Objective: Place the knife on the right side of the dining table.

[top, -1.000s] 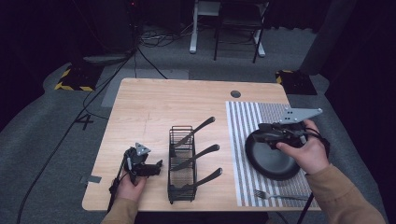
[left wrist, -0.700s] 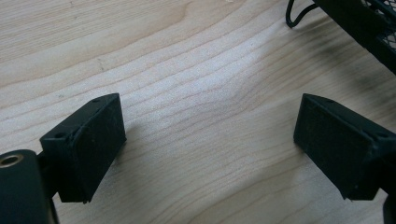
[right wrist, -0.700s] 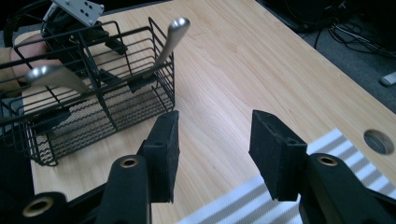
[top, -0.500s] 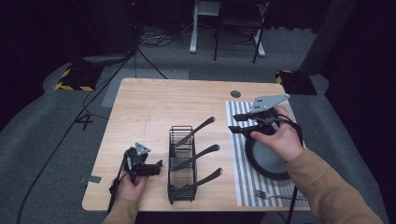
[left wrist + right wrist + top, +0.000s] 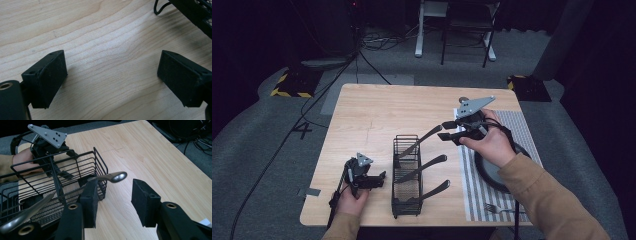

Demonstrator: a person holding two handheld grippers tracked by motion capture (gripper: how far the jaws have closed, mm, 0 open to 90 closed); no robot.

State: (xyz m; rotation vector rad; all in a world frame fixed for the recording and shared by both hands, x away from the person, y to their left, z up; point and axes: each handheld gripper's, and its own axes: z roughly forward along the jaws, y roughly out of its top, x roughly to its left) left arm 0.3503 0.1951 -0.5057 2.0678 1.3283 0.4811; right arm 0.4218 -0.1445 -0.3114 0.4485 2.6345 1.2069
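Apparently the right tongs, open and empty, hovered near the metal utensil handle sticking out of the black wire caddy on the wooden desk. They should straddle it squarely before closing. The left tongs rested open.

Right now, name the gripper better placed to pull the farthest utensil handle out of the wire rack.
Right. The right gripper is open with its tips beside that farthest handle. The left gripper rests on the table at the wire rack's near end.

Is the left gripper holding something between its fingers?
No, the left gripper is open, with bare table between its fingers.
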